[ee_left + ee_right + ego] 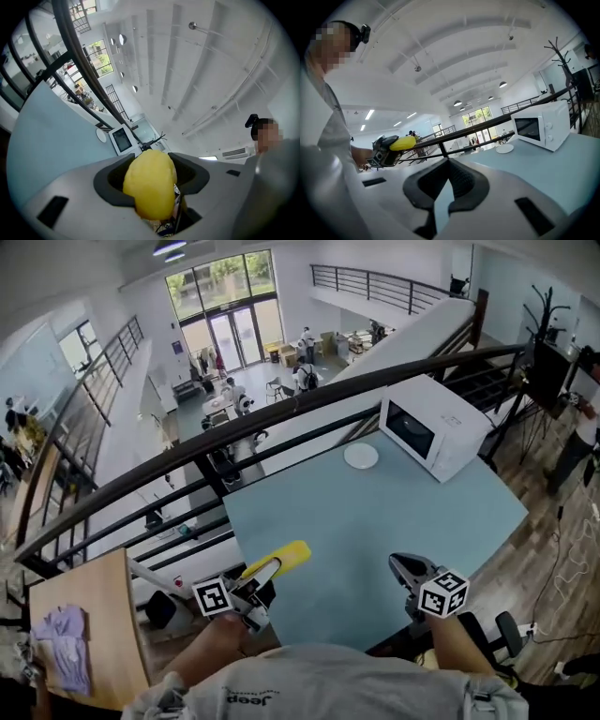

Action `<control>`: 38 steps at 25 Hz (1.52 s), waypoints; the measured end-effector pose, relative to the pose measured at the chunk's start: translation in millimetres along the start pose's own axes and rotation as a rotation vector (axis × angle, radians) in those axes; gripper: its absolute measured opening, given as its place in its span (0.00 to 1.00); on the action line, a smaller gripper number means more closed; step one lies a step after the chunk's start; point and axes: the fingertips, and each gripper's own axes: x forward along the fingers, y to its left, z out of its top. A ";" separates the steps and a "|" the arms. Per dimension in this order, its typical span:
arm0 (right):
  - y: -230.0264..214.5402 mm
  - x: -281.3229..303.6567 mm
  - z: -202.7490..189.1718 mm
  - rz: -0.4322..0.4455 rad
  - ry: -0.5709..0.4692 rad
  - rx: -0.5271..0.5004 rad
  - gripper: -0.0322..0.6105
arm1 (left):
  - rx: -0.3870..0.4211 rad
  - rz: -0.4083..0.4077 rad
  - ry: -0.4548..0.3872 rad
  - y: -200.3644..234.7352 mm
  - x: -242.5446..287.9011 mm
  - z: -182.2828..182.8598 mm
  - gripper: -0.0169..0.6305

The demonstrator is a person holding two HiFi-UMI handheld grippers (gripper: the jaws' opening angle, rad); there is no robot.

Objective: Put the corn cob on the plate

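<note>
Two grippers: our left gripper (265, 574) clamps the smooth yellow corn cob (284, 560) above the near edge of the pale blue counter (375, 517); right gripper (404, 567) closed, empty. We judge the carrying step in hand; next, a long reach to the far white round plate (361, 457).

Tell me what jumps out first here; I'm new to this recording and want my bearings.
The yellow corn cob catches the eye first, clamped in the fingers of the left gripper over the near-left edge of the light blue table. At the table's far side a small white plate lies empty just left of a white microwave. The right gripper holds nothing, low at the near edge.
</note>
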 end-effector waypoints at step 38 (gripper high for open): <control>-314.7 271.7 9.3 -0.203 0.139 -0.122 0.08 | 0.313 0.206 0.201 349.9 326.3 126.6 0.39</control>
